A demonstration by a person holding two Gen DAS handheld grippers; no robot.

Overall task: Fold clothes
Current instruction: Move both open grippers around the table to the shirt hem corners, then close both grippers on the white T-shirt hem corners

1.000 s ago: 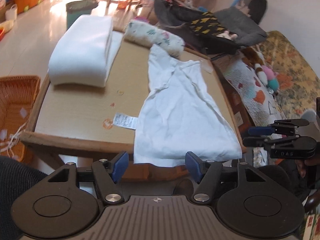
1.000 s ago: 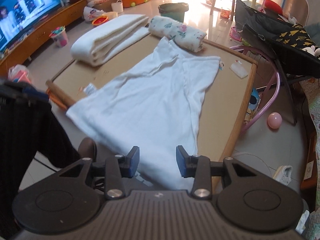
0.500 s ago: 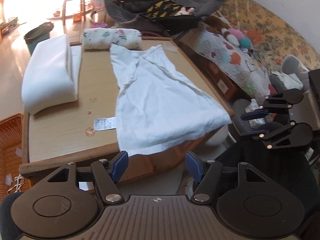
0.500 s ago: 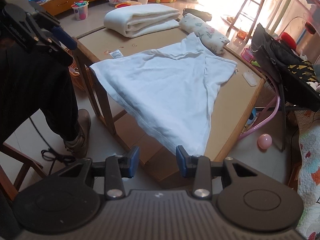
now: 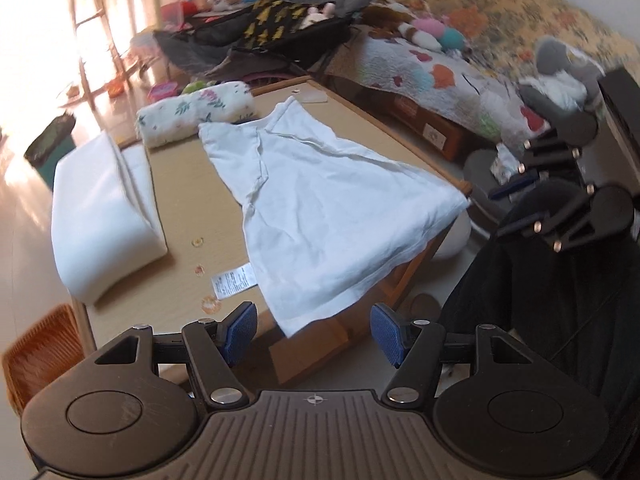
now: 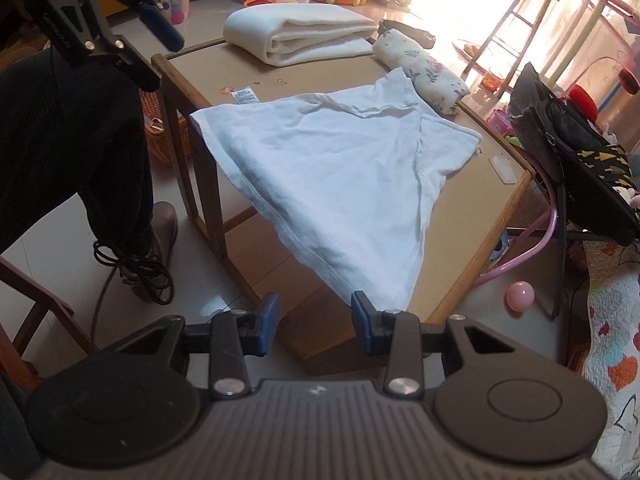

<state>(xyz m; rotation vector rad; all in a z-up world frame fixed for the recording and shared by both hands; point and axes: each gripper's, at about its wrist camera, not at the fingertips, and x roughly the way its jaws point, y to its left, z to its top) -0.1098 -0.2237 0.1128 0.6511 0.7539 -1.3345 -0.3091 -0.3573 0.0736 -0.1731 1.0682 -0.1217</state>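
Note:
A white T-shirt (image 5: 320, 208) (image 6: 328, 168) lies spread on the wooden table (image 5: 224, 216) (image 6: 480, 216), its hem hanging over the near edge. My left gripper (image 5: 314, 334) is open and empty, held off the table just below the shirt's near left hem corner. My right gripper (image 6: 314, 322) is also open and empty, close under the shirt's right hem corner. The right gripper shows at the right of the left wrist view (image 5: 516, 200), and the left gripper sits at the top left of the right wrist view (image 6: 160, 28).
A folded white blanket (image 5: 96, 216) (image 6: 304, 34) and a rolled floral cloth (image 5: 192, 114) (image 6: 424, 68) lie at the table's far end. A loose care label (image 5: 232, 282) lies beside the shirt. A wicker basket (image 5: 36, 356) stands on the floor. A person's dark trouser leg (image 6: 60, 152) is close.
Both grippers have drawn back off the table's near edge and rolled, so the table looks tilted now. The shirt lies as before, and neither gripper has taken hold of anything.

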